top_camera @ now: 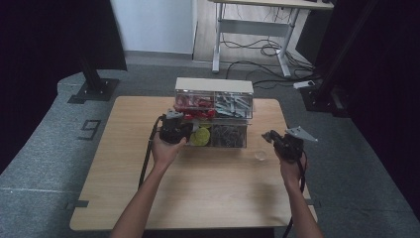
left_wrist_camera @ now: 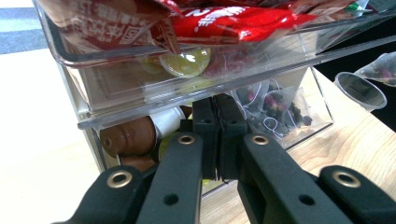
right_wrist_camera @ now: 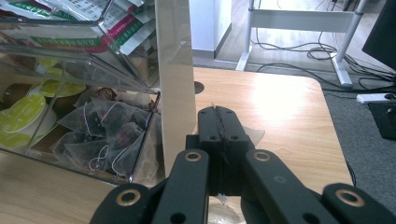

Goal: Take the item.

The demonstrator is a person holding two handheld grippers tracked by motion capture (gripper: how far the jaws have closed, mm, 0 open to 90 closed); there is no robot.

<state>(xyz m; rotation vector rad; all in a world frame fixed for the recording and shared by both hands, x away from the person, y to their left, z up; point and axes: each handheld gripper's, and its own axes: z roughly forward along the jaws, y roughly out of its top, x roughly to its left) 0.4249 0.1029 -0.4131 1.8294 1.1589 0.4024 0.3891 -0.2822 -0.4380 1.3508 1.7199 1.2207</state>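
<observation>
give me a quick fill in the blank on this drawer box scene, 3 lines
1. The clear plastic drawer organiser stands on a pale ____ table.
2. The left gripper is at the organiser's ____ drawer.
3. The right gripper pinches a pyramid ____ bag.

Missing words: wooden; lower; tea

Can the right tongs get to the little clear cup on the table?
Probably yes. The clear cup stands on open tabletop just beside the right tongs, away from the clear drawer box, and nothing lies between them. But these tongs already pinch a tea bag, so they would need to let it go first.
</observation>
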